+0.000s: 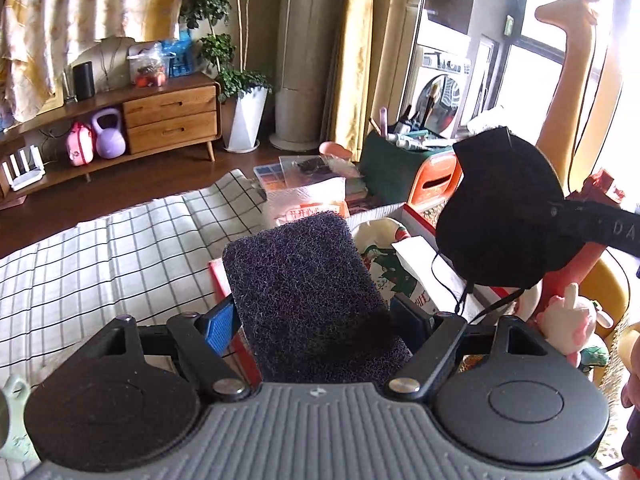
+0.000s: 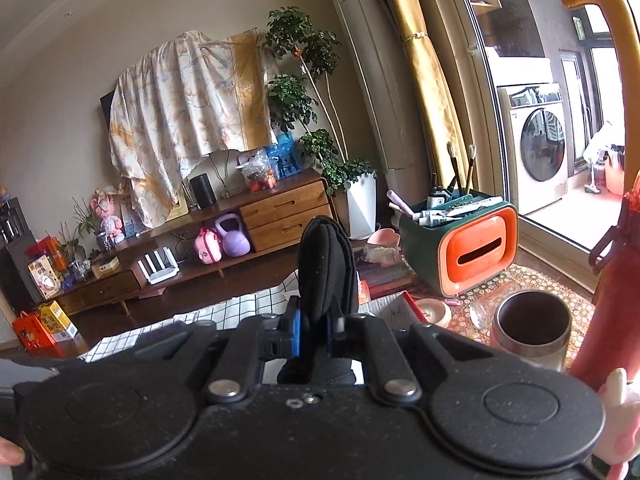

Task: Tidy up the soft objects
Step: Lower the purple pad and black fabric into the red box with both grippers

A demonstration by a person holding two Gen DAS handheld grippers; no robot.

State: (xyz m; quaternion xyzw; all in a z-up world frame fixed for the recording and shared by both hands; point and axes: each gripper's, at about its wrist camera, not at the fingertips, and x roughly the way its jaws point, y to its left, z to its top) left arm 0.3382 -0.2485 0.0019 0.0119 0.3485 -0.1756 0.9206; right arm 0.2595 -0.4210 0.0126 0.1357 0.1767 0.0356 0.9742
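Note:
A coarse dark purple scouring pad [image 1: 308, 292] lies lengthways between the blue pads of my left gripper [image 1: 316, 324], which is shut on its sides. It hangs over a red-rimmed box [image 1: 416, 216] that holds a printed white bag. To the right, a black padded soft piece [image 1: 504, 208] with thin cords hangs in the air, pinched by my right gripper [image 1: 560, 208] reaching in from the right edge. In the right wrist view the same black piece [image 2: 326, 264] stands folded and upright between the nearly closed blue pads of the right gripper [image 2: 316, 320].
A checked cloth [image 1: 100, 260] covers the surface at left. A pink plush toy [image 1: 568, 320] sits at the right. An orange and green tissue holder [image 2: 472, 248] with brushes and a steel cup [image 2: 532, 328] stand on a patterned mat. A wooden sideboard [image 2: 280, 216] lines the far wall.

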